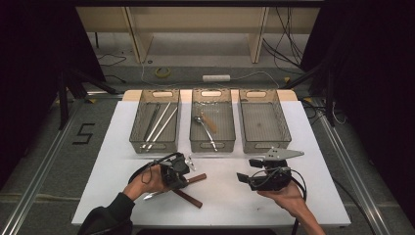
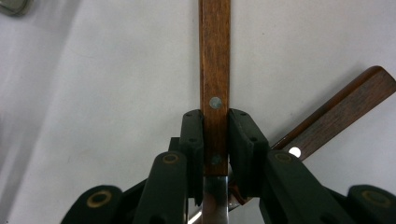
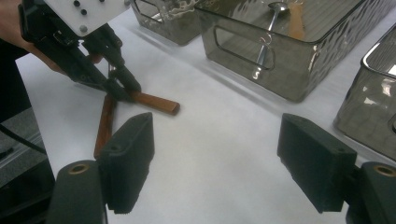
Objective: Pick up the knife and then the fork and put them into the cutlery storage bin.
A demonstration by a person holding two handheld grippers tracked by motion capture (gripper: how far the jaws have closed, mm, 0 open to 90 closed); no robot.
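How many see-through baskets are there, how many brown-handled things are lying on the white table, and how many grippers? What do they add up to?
Baskets: 3
Wooden-handled utensils on the table: 2
Grippers, left and right: 2
Total: 7

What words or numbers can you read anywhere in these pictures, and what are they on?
"5" – a big dark numeral marked on the grey floor left of the white table, in the high view.
No other writing can be read: the three clear bins, the wooden-handled cutlery and the left gripper and right gripper carry no legible text.
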